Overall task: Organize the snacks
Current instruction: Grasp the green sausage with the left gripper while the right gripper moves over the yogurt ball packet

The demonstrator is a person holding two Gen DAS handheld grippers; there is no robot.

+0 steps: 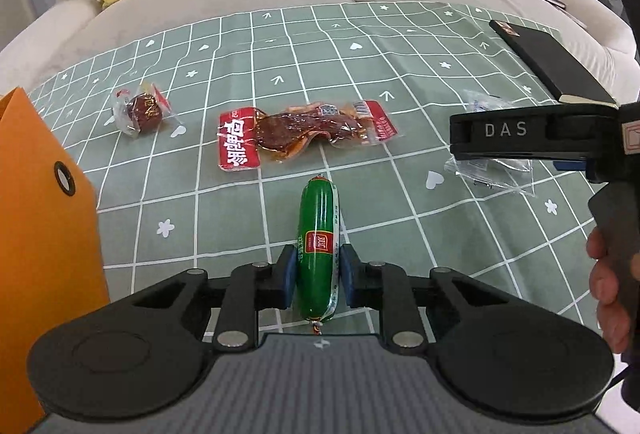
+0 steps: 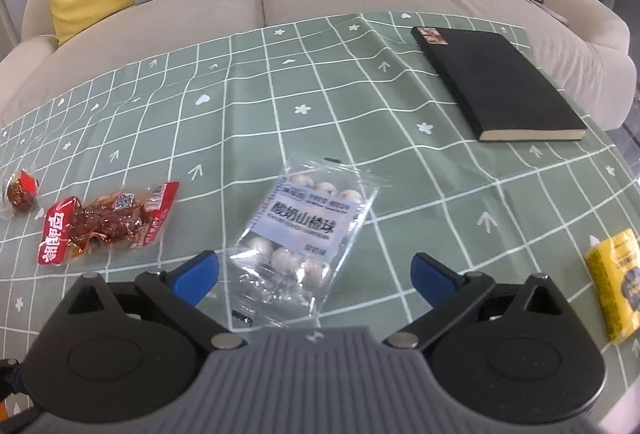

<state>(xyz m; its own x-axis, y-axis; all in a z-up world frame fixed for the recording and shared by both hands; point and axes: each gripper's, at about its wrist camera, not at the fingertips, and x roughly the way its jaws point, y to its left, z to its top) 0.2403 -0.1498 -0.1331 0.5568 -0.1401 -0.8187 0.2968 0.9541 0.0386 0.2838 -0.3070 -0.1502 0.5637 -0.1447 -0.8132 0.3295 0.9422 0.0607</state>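
The sausage (image 1: 319,246), in its green casing, sits clamped between the jaws of the left gripper (image 1: 318,274), pointing away along the fingers over the green checked cloth (image 1: 360,82) on the table. Just ahead of it lie the red meat pack (image 1: 296,134) and, further left, a small round wrapped snack (image 1: 146,111); an orange paper bag (image 1: 36,234) stands at the far left edge (probably where the snacks go, though nothing shows that for sure). The right gripper (image 2: 314,274) has its jaws wide apart, poised over the clear pack of white balls (image 2: 304,230), which lies flat between the blue pads without being touched. A black notebook (image 2: 496,82) and a yellow packet (image 2: 616,278) lie off to the right. The step in hand looks like collecting: one snack gripped, another lined up. Next, the right jaws would need to drop and close on the crinkly pack, while the left carries the sausage toward the bag.
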